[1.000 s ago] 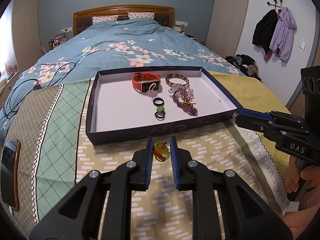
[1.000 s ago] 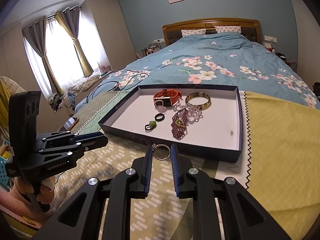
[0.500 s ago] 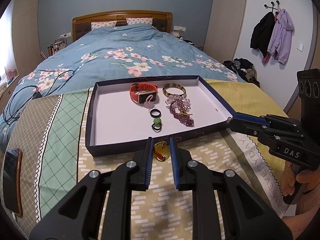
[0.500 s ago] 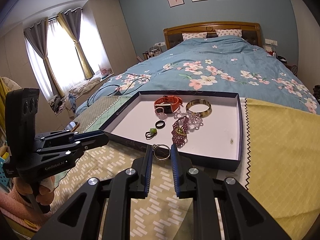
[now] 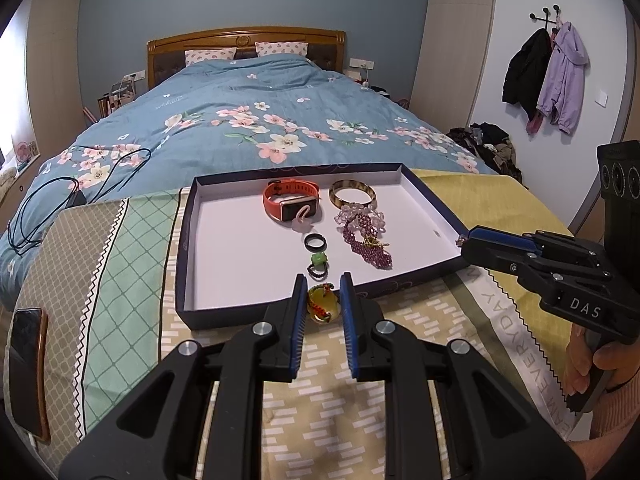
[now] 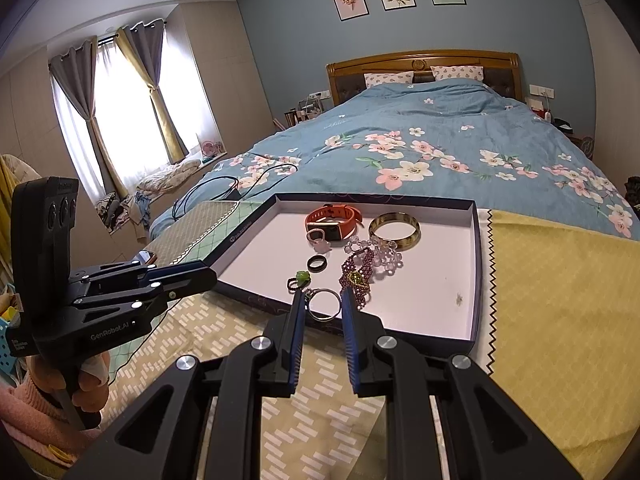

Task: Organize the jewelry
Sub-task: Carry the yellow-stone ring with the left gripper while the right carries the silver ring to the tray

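**Both hand-held grippers loaded, at tray's near edge**

Left hand-held gripper: fingers pinching an amber pendant with red-green cord, held at the near wall of the tray.

Right hand-held gripper: fingers pinching a silver ring, held over the near part of the tray interior.

Just ahead of the left fingertips, inside the tray: green-stone ring, then black ring beyond it. Farther ahead: orange smartwatch with a small pink ring touching its front. Ahead-right: purple beaded bracelet, clear bead bracelet overlapping it, gold bangle behind.

Tray sits on a patterned blanket on the bed. Phone lies well left of the left hand-held gripper, near the blanket edge. Black cable on the blue floral duvet, far left ahead.
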`<move>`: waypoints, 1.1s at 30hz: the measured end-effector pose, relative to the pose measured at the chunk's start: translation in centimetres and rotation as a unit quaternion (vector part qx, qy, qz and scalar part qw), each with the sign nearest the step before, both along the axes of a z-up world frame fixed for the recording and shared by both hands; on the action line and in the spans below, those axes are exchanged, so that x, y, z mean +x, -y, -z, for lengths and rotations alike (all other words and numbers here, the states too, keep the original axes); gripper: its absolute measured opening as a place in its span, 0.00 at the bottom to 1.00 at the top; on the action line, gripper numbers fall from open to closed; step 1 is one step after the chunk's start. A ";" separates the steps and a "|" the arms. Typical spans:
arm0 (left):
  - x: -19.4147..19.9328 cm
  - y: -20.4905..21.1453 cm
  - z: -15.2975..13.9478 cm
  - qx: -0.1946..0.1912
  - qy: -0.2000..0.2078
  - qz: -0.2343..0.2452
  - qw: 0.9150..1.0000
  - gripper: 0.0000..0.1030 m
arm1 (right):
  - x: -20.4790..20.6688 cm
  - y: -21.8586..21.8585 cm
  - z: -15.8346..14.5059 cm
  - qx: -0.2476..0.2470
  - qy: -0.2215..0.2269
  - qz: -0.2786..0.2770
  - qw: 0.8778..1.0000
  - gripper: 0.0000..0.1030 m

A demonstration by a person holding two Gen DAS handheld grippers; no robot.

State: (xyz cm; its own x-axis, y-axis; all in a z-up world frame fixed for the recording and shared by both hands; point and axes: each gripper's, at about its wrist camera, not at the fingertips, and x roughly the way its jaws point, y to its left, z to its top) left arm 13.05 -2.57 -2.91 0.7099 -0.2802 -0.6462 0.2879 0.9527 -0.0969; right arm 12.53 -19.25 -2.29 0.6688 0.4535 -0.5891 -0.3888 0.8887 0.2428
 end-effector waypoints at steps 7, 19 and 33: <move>0.7 0.1 -0.2 -0.001 0.004 -0.001 1.000 0.16 | 0.6 -0.3 -0.3 -0.004 0.006 -0.002 1.000 0.16; 2.0 0.8 -0.9 0.005 0.018 0.000 1.000 0.16 | 2.1 -0.7 -0.5 -0.019 0.011 -0.005 1.000 0.16; 3.9 1.6 -0.7 0.008 0.013 0.007 1.000 0.16 | 3.7 -1.3 -0.7 -0.032 0.013 -0.012 0.999 0.16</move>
State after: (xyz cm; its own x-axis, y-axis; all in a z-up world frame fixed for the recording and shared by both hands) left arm 16.98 -4.22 -2.17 0.7229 -0.2804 -0.6315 0.3042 0.9498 -0.0735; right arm 16.19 -17.90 -1.55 0.6734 0.4326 -0.5994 -0.4164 0.8920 0.1760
